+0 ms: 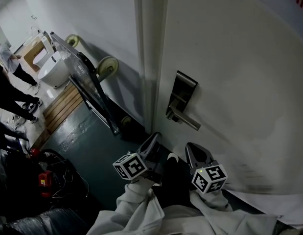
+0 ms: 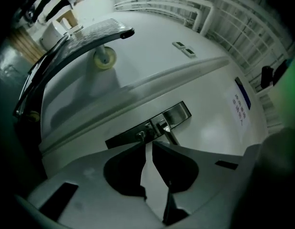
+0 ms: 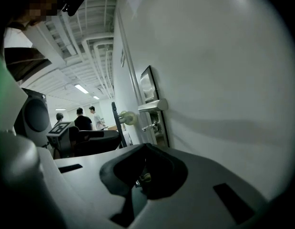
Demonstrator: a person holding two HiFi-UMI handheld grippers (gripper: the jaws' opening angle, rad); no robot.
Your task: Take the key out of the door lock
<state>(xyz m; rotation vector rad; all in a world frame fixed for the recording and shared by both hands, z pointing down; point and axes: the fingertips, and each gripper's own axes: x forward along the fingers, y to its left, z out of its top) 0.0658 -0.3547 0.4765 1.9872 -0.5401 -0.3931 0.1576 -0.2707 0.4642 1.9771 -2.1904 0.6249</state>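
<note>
A: The left tongs [image 2: 149, 145] are a sliver apart, holding nothing. The key [image 2: 141, 136] is dead ahead in the lock plate [image 2: 148, 128], its shaft poking straight out from the door [image 2: 209, 132].

B: And the right tongs [image 3: 144, 149] are pressed together, looking farther off. The door label [image 2: 241, 104] is too small to read.

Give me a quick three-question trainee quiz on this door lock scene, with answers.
1. True or false: the small metal key sits in the dark rectangular lock plate on the white door.
2. The left gripper or the right gripper: whose tongs show a gap? A) left B) right
3. Fill in: in the right gripper view, the silver lever handle is ___ the key.
Key: 1 true; 2 A; 3 above.
</note>
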